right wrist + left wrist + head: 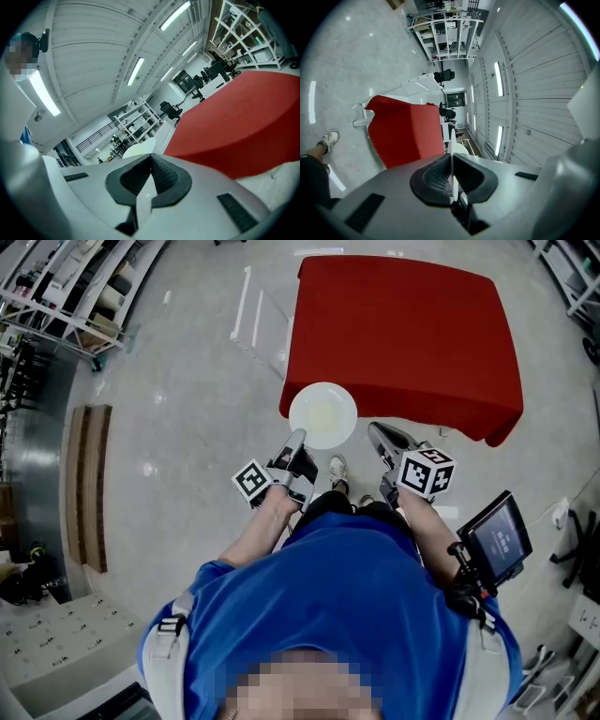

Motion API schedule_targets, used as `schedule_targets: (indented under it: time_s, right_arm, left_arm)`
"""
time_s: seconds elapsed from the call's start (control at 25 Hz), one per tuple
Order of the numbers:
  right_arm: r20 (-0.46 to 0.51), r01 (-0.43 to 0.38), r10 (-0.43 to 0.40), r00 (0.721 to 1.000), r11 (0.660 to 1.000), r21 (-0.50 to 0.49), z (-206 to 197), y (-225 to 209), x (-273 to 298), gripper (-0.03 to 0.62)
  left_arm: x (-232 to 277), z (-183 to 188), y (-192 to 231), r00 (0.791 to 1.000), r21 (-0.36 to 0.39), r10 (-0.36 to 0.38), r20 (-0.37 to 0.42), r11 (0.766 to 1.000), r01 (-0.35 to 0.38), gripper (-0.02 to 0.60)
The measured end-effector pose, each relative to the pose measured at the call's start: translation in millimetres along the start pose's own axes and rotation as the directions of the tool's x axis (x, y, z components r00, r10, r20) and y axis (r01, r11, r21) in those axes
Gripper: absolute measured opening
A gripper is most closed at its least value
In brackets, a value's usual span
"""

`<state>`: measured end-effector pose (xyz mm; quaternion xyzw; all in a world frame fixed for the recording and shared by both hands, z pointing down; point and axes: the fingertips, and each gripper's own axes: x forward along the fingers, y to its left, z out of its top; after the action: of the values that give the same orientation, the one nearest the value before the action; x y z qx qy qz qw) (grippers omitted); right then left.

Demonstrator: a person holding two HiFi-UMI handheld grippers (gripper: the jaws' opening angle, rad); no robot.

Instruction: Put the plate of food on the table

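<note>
No text, brand or number can be read. Square markers (251, 480) (patterns, not letters) are borne on the cubes of the left gripper (297, 437) and right gripper (377, 432); the small screen (499, 538) is lit but illegible

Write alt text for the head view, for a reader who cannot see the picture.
Seen from above, a person in a blue shirt holds a white plate by its rim, with the left gripper on one side and the right gripper on the other. The plate is at the near corner of a red-covered table on a grey floor.
</note>
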<state>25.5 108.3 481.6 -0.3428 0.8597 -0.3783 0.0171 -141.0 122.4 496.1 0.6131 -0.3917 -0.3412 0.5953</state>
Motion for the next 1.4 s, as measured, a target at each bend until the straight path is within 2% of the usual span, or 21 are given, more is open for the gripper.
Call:
schedule_targets:
  time_s: [0.16, 0.4, 0.76, 0.96, 1.12, 1.24, 1.4]
  right_arm:
    - [-0.005, 0.015, -0.015, 1.000, 1.000, 0.007, 14, -14, 24, 0.002]
    - [-0.003, 0.038, -0.038, 0.999, 0.999, 0.014, 43, -32, 82, 0.002]
    - [0.023, 0.075, -0.076, 0.997, 0.997, 0.006, 64, -32, 88, 0.002]
    - [0.037, 0.104, -0.104, 0.994, 0.994, 0.016, 76, -40, 114, 0.002]
    - [0.047, 0.129, -0.130, 0.990, 0.991, 0.024, 80, -45, 98, 0.002]
    - [0.051, 0.140, -0.142, 0.989, 0.990, 0.032, 93, -42, 112, 0.002]
    - [0.042, 0.145, -0.146, 0.988, 0.989, 0.038, 101, -71, 146, 0.002]
  left_arm:
    - [27, 23, 7, 1.000, -0.001, 0.014, -0.010, 1.000, -0.014, 0.020]
    - [73, 77, 13, 0.999, -0.004, 0.019, -0.029, 1.000, -0.019, 0.020]
    - [96, 89, 3, 0.997, 0.009, 0.008, -0.074, 1.000, -0.007, 0.020]
    - [117, 116, 10, 0.995, 0.009, 0.017, -0.099, 1.000, -0.016, 0.020]
    - [120, 102, 10, 0.993, 0.006, 0.028, -0.115, 1.000, -0.028, 0.020]
    - [128, 120, 12, 0.991, 0.007, 0.058, -0.121, 0.998, -0.058, 0.020]
    - [161, 146, 30, 0.991, 0.025, 0.063, -0.120, 0.998, -0.060, 0.020]
